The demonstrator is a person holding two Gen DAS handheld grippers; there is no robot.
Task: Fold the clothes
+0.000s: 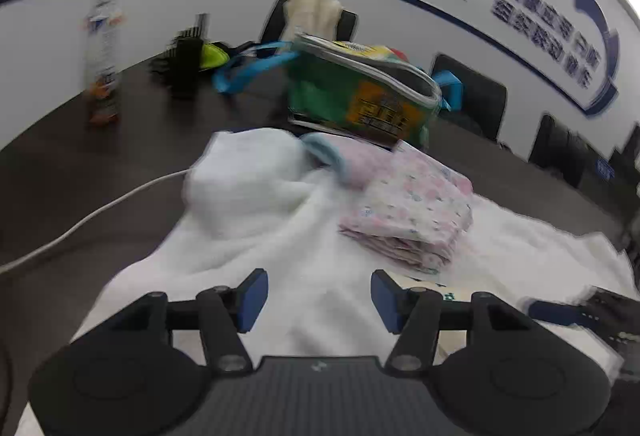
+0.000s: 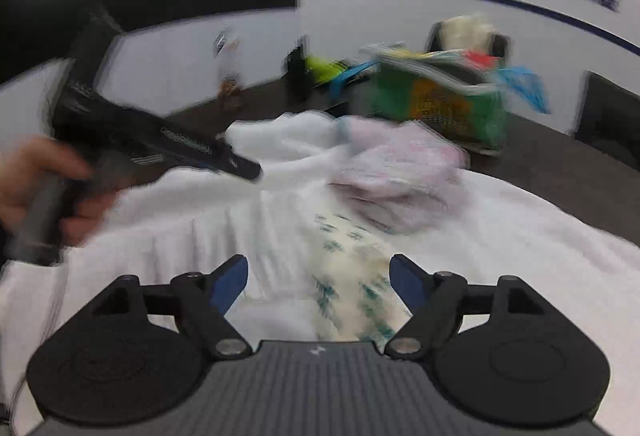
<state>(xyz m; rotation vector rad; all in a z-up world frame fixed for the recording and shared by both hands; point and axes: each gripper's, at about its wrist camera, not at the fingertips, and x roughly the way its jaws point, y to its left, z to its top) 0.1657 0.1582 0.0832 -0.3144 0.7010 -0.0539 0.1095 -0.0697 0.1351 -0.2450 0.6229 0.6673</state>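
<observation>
A white towel [image 1: 312, 236] is spread over the dark table. On it lies a folded pink patterned garment [image 1: 408, 212], with a folded white cloth [image 1: 248, 176] to its left. My left gripper [image 1: 318, 298] hangs open over the towel with nothing between its blue pads. In the right wrist view my right gripper [image 2: 318, 284] stands open above a cream garment with green print [image 2: 352, 276], not touching it. The blurred pink garment [image 2: 400, 176] lies beyond. A hand [image 2: 32, 176] holds the other tool at the left.
A green zip bag [image 1: 360, 96] with blue straps stands behind the clothes. Left of it are a black brush-like object [image 1: 184, 64] and a tall bottle [image 1: 102, 56]. A white cable [image 1: 80, 224] runs across the table [image 1: 60, 164]. Black chairs [image 1: 472, 96] line the wall.
</observation>
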